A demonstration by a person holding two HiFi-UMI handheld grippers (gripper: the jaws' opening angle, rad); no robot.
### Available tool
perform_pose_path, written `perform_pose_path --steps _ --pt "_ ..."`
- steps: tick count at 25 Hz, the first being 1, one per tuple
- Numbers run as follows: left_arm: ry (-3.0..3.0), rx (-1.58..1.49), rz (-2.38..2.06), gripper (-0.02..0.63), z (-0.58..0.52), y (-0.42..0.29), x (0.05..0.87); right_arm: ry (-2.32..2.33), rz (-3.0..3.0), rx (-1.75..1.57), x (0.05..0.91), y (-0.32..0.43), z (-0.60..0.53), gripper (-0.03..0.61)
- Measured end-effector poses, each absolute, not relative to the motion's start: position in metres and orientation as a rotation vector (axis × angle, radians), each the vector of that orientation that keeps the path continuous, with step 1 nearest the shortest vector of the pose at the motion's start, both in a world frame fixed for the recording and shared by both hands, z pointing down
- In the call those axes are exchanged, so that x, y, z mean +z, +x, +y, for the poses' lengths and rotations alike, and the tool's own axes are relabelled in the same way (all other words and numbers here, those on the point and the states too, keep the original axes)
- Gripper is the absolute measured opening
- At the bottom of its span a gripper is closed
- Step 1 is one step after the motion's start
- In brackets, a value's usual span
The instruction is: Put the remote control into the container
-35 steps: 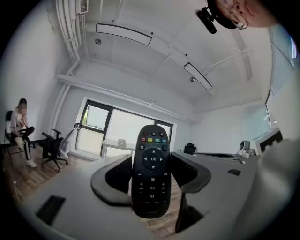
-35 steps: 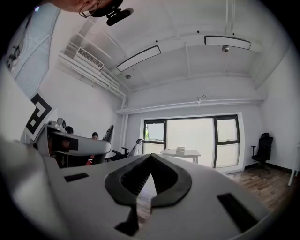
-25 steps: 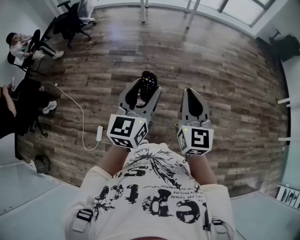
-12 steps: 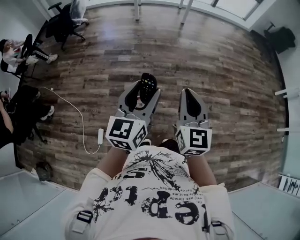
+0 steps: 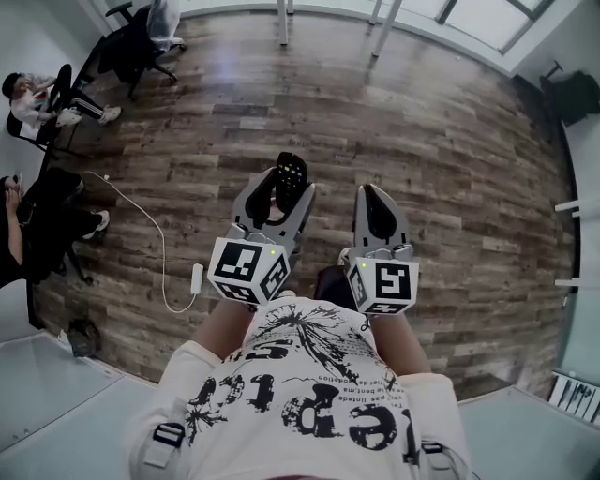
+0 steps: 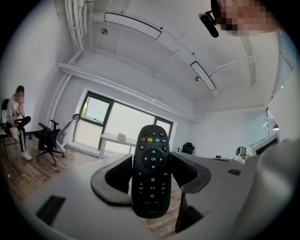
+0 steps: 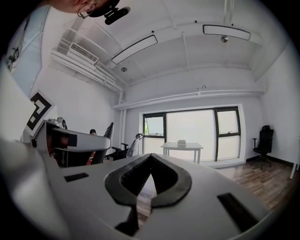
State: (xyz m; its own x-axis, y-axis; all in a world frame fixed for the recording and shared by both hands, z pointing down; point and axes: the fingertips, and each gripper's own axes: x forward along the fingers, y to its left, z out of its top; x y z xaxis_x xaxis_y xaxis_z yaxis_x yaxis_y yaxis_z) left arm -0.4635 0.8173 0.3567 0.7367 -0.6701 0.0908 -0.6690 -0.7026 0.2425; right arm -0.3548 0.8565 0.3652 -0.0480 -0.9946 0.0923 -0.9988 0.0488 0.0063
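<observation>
My left gripper is shut on a black remote control, held upright with its top end sticking out past the jaw tips. In the left gripper view the remote control stands between the two jaws, buttons facing the camera, coloured keys near its top. My right gripper is beside the left one, jaws shut with nothing between them; in the right gripper view its tips meet. Both grippers are held in front of the person's chest, above a wooden floor. No container shows in any view.
Wooden plank floor lies below. A white table stands by the far windows, its legs at the top of the head view. Office chairs and seated people are at the left. A white cable with adapter lies on the floor.
The head view has shifted slightly and both grippers sit a little higher and closer in the frame. The remote stays clamped in the left gripper; the right stays shut.
</observation>
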Motion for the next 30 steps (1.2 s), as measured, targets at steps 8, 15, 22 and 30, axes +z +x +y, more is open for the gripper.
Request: perform_pose_path --steps 8,15,22,30 --pt "2.665 -0.046 -1.153 0.265 0.769 -0.377 0.346 2.051 -2.289 0.022 0.351 -0.264 0.800 0.002" --pt "2.649 -0.079 -1.172 0.265 0.742 -0.289 0.345 2.023 -2.305 -0.020 0.347 -0.172 0.770 0.002" --pt "2.649 -0.031 -1.180 0.265 0.715 -0.236 0.345 1.991 -2.357 0.027 0.352 -0.121 0.740 0.002" --pt "2.652 0.017 -1.124 0.265 0.656 -0.237 0.364 2.000 -2.315 0.092 0.374 -0.129 0.683 0.002"
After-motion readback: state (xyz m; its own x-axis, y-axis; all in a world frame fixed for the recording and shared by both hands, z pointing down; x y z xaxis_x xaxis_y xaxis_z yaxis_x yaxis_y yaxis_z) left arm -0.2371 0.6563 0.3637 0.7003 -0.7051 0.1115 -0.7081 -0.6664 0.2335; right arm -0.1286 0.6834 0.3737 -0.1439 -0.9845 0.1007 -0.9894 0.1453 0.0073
